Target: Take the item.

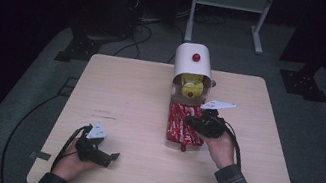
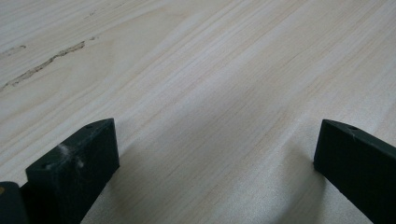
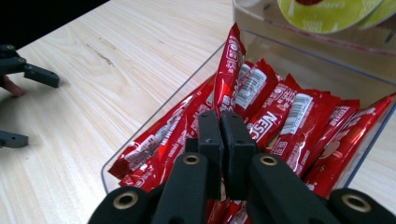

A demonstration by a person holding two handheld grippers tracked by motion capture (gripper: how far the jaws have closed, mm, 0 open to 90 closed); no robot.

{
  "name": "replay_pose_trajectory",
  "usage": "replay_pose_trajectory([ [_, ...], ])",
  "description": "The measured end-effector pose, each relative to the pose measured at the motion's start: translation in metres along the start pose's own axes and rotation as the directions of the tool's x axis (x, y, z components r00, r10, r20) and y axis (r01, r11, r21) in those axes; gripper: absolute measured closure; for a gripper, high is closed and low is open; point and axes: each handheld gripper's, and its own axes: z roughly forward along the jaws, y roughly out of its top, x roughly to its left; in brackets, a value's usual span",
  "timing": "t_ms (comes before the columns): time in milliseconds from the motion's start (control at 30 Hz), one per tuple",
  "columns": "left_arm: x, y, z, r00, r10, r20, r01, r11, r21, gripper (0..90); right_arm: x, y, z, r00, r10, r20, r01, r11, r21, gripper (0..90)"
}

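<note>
Your right gripper (image 3: 220, 123), jaws pinched together on one upright red foil coffee stick (image 3: 229, 65) at twelve o'clock; thin grip, it could slip free.

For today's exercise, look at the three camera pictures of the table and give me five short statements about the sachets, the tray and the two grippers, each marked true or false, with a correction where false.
1. The right gripper has its jaws shut on one upright red sachet. True.
2. The left gripper is closed on a sachet. False: its jaws stand open over bare table.
3. The red sachets lie in a clear tray. True.
4. The white dispenser holds blue capsules. False: yellow-green ones show in its opening.
5. Both grippers are over the tray. False: the left rests near the table's front edge.
</note>
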Motion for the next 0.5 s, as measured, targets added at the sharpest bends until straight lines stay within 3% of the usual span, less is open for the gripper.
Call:
replay_pose_trajectory([
  [500,0.0,0.0,0.0,1.0,0.0,0.0,0.0,1.0,0.002,0.0,0.001,0.003,-0.022,0.9992,-0.04,0.001,0.04,0.999,-0.026,86.9],
])
